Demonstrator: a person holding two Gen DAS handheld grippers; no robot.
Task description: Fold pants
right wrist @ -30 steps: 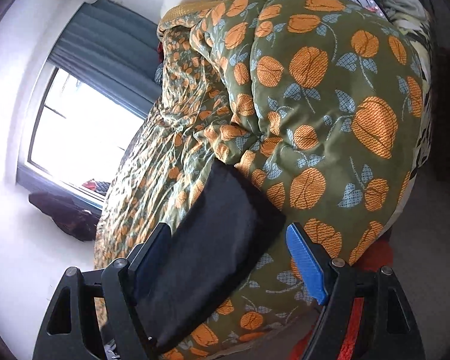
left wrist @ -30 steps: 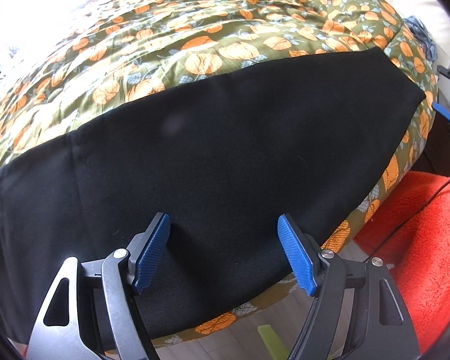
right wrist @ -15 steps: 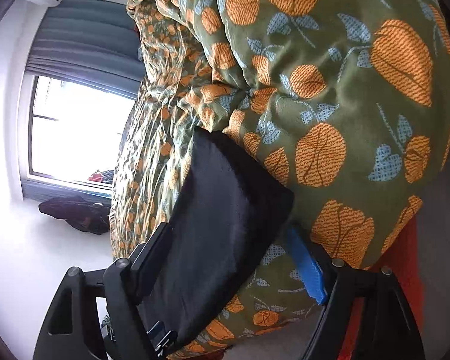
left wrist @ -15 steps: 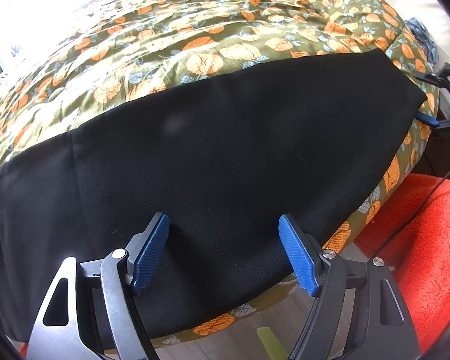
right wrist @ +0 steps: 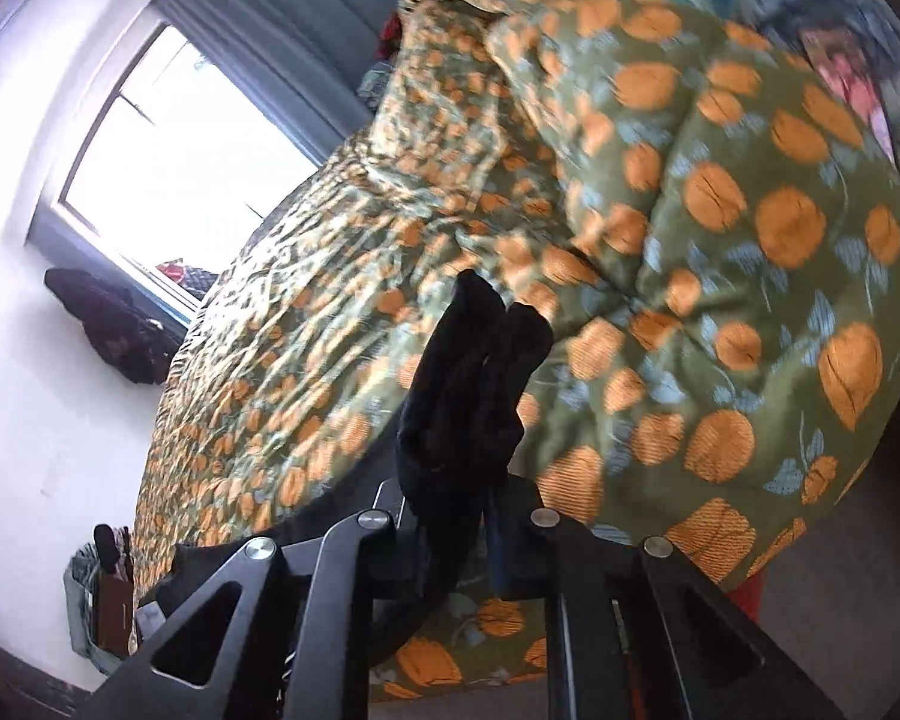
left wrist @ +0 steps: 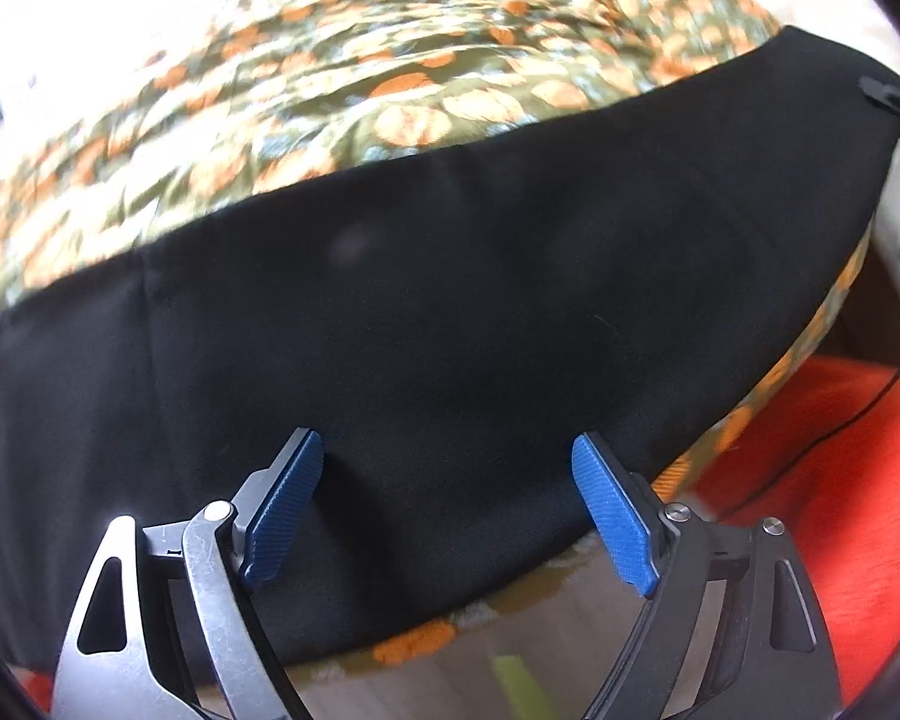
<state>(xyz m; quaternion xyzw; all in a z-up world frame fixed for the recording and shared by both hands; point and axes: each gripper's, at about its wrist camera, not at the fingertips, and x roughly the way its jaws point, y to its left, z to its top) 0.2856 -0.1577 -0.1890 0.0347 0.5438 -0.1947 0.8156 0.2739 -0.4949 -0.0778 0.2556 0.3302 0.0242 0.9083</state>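
Note:
Black pants [left wrist: 450, 312] lie spread across a bed with a green quilt printed with orange fruit [left wrist: 306, 90]. My left gripper [left wrist: 444, 504] is open, its blue pads [left wrist: 612, 516] straddling the near edge of the pants. My right gripper [right wrist: 474, 516] is shut on the far end of the pants [right wrist: 468, 390], which bunches up between the jaws and lifts off the quilt [right wrist: 720, 276]. The right gripper also shows at the far right of the left wrist view [left wrist: 897, 105], at the pants' corner.
An orange-red fleece [left wrist: 810, 480] lies beside the bed at the lower right, with a thin black cable [left wrist: 858, 414] across it. A window with grey-blue curtains [right wrist: 168, 168] and a dark bag [right wrist: 114, 330] are on the far side. Wood floor [left wrist: 438, 684] shows below the bed edge.
My right gripper has closed on the end of the pants and raised it, so the cloth now bunches. My left gripper has stayed open at the near edge, shifting slightly.

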